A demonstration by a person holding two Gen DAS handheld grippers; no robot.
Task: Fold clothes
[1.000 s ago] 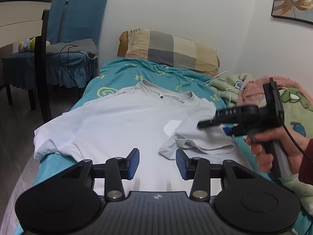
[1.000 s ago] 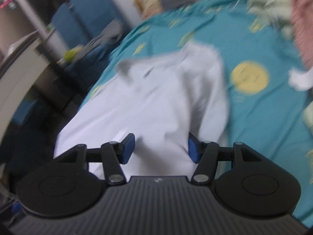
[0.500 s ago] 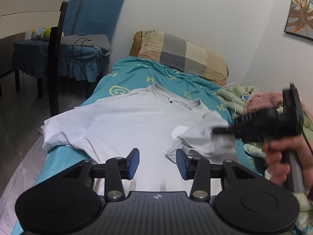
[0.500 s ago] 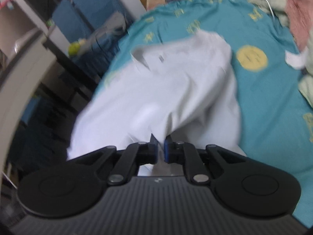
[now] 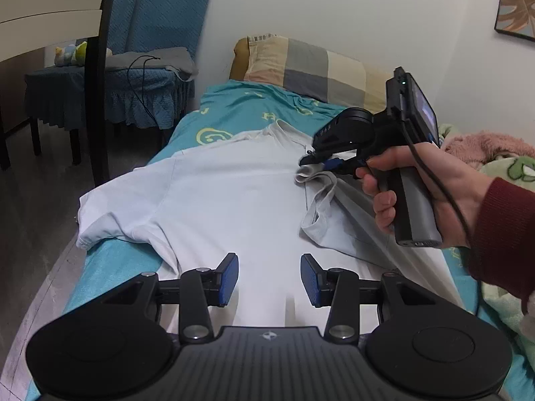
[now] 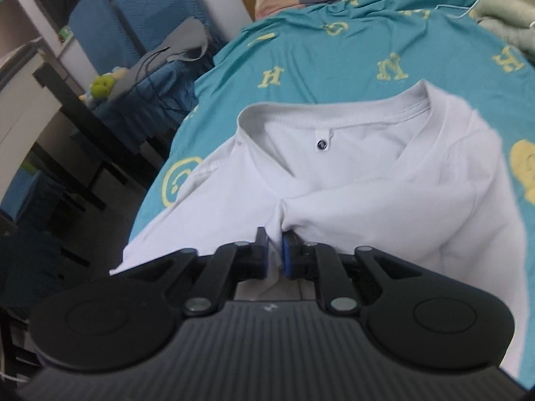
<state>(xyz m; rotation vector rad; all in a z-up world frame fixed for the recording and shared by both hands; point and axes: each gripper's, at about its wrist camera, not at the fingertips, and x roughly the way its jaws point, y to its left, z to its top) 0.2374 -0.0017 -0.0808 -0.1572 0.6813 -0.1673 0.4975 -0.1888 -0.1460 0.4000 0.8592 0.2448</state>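
The left gripper (image 5: 269,275) hangs half open with nothing in it over the white shirt (image 5: 234,200) spread flat on the bed (image 5: 234,107), while the right gripper (image 6: 275,250), jaws opening, pinches the shirt's sleeve (image 5: 317,183).

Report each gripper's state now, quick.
Left gripper: open, empty, over the white T-shirt.
Right gripper: jaws opening, the T-shirt's sleeve between the pads.
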